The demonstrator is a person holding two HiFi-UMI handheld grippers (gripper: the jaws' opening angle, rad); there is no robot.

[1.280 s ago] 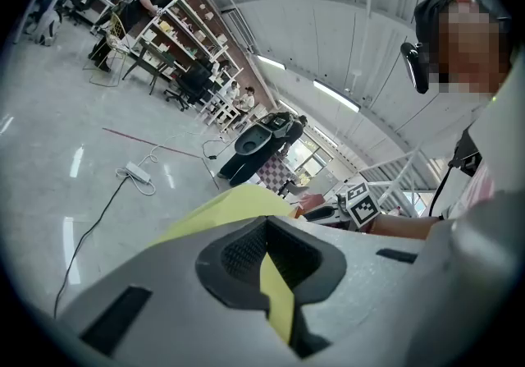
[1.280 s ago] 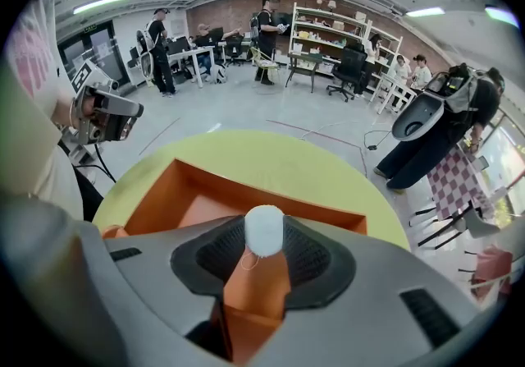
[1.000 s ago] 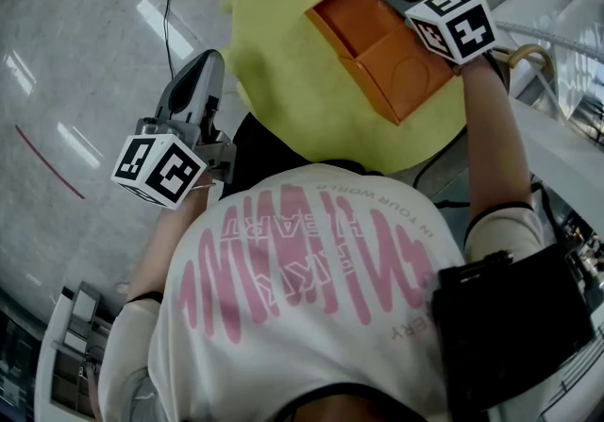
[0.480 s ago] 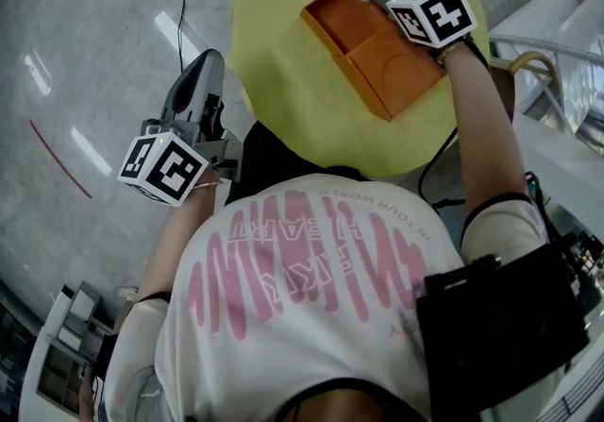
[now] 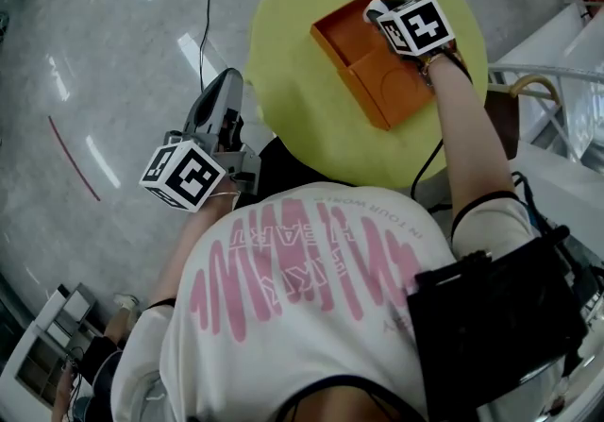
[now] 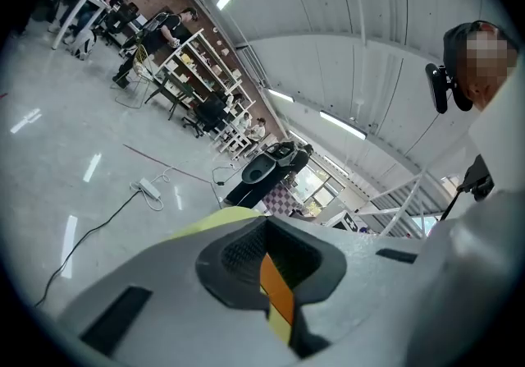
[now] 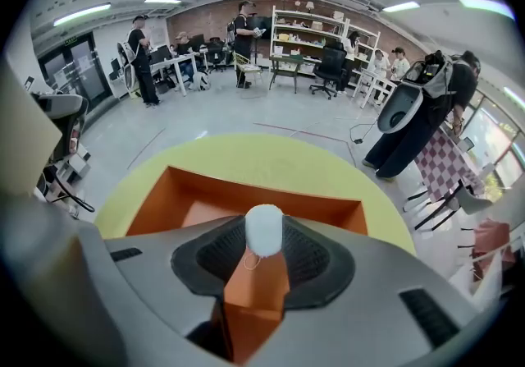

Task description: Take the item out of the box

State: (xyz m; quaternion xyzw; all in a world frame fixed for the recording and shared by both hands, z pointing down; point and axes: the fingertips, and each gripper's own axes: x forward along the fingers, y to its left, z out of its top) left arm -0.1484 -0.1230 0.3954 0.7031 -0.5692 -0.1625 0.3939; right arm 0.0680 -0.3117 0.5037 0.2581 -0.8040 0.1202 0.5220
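The white T-shirt (image 5: pixel 311 260) carries big pink letters, seen upside down from above and too stretched to read. A smaller line beside them seems to say "IN YOUR WORLD". The cubes on both claws show only black-and-white square patterns, no words. The right arm reaches forward over the round yellow table (image 5: pixel 302 109), and the right claw (image 5: pixel 380 9) tips steeply down into the far compartment of the orange box (image 5: pixel 326 30). Its jaws are partly closed, with the pads pressed against the sides of a small white rounded item (image 5: pixel 374 7) held at their tips. In the right gripper view the item (image 7: pixel 264 230) sits between the right claw's (image 7: pixel 264 244) pads, over the box's (image 7: pixel 205 185) inside. Whether it touches the box floor cannot be told. The left hand is held out beside the table over the shiny grey floor, with the left claw (image 5: pixel 226 82) pointing roughly level. In its own view the left claw (image 6: pixel 266 234) has its jaws only a narrow slit apart, with nothing between them. From above, the right cube covers most of that claw's body, and the near compartment shows only a faint round dent (image 5: pixel 401 80).
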